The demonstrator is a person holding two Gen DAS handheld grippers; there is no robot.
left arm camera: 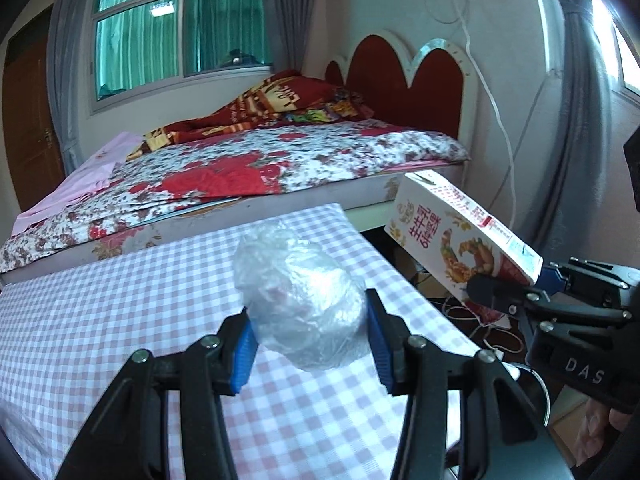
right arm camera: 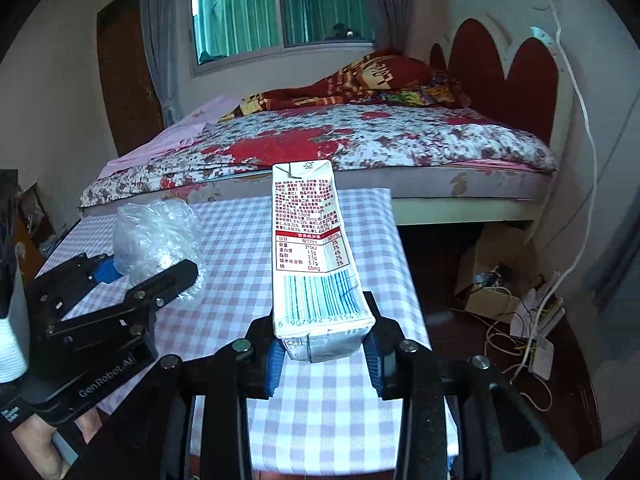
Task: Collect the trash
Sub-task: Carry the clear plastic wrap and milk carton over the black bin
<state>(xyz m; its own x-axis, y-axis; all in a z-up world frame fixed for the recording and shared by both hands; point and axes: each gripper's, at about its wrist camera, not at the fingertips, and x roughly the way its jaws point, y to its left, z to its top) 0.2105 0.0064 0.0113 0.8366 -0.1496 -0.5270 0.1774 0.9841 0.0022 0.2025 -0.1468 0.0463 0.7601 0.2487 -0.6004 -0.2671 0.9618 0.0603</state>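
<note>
My left gripper [left arm camera: 310, 344] is shut on a crumpled ball of clear plastic wrap [left arm camera: 300, 300] and holds it above the checked tablecloth [left arm camera: 120, 320]. The ball also shows in the right wrist view [right arm camera: 154, 236], with the left gripper [right arm camera: 136, 276] around it. My right gripper [right arm camera: 324, 356] is shut on a white milk carton [right arm camera: 316, 248], held lengthwise above the table's right part. The carton also shows in the left wrist view [left arm camera: 460, 232], tilted, with the right gripper [left arm camera: 516, 292] at its lower end, past the table's right edge.
A bed with a floral cover [left arm camera: 260, 168] and red headboard [left arm camera: 404, 76] stands right behind the table. To the right of the table, the floor holds cardboard boxes [right arm camera: 488, 280] and tangled cables [right arm camera: 532, 340]. A white cord [right arm camera: 580, 120] hangs down the wall.
</note>
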